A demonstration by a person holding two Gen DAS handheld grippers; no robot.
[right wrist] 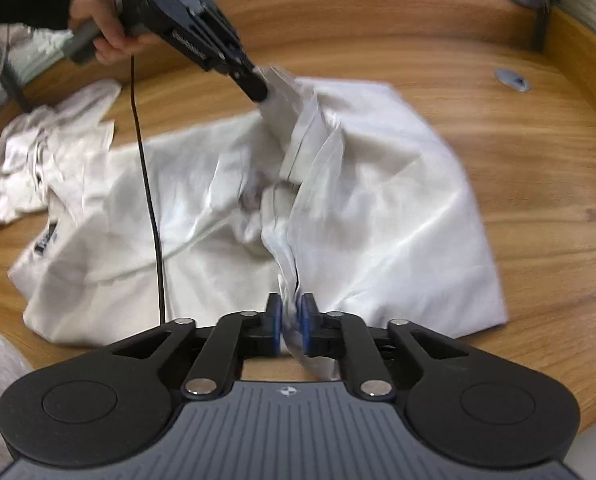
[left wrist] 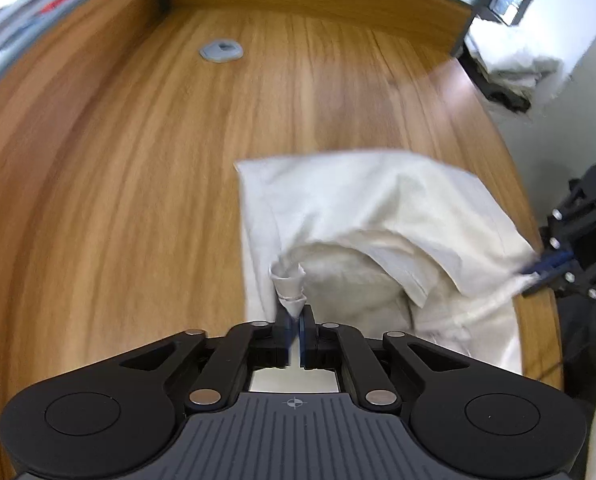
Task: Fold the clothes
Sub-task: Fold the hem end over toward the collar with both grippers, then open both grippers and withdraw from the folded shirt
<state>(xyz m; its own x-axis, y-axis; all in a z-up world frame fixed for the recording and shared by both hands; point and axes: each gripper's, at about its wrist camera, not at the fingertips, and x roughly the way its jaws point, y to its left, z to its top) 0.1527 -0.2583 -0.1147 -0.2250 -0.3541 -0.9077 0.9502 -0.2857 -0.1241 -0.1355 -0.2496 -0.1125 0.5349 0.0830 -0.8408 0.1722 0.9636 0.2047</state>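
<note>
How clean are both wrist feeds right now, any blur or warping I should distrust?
Left wrist view: the wooden table streaks with motion blur and the white cloth garment is soft-edged. Right wrist view: the garment edges smear, and the fisheye bends the table rim; the claw body at the bottom stays sharp.

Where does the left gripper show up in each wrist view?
Left wrist view: left gripper at bottom centre, shut on a bunched corner of the white garment.
Right wrist view: left gripper at upper left, held by a hand.
Shared landmark: the grey grommet in the wooden table.
</note>
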